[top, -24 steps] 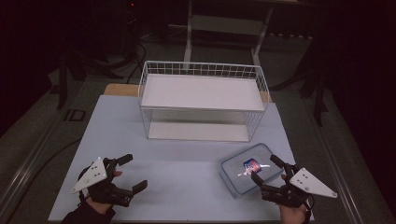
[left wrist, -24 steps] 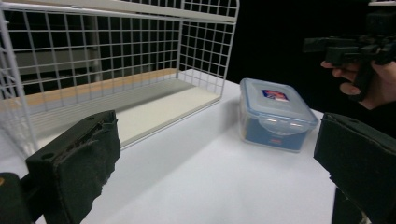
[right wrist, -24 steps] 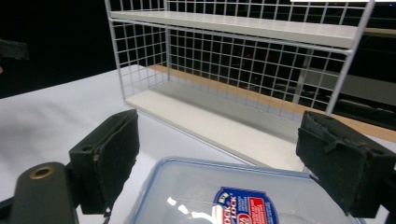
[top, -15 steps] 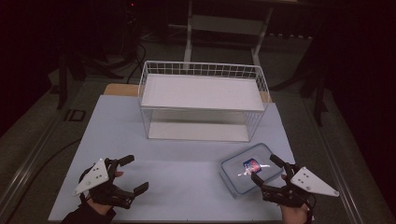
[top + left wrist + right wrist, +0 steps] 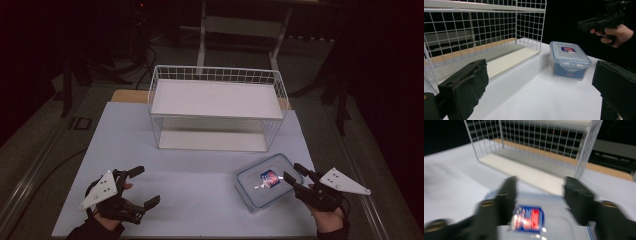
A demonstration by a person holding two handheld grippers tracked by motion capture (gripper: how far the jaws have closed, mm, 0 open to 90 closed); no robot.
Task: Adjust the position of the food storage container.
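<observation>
The left gripper view shows the box's front clip and see-through sides, which look flat from the high view. The box is clear plastic with a red and blue sticker on its lid. It sits at the lower right of the table, near the edge. The right gripper hangs over its corner, jaws apart, holding nothing. The left gripper at lower left is wide open and empty. Bare table lies between them, below the wire rack.

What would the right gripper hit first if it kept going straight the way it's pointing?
Most likely the lidded plastic container: the right gripper points up and left across the table, its open jaws at the container's near edge. Past that stands the wire rack. How high the jaws ride is unclear.
</observation>
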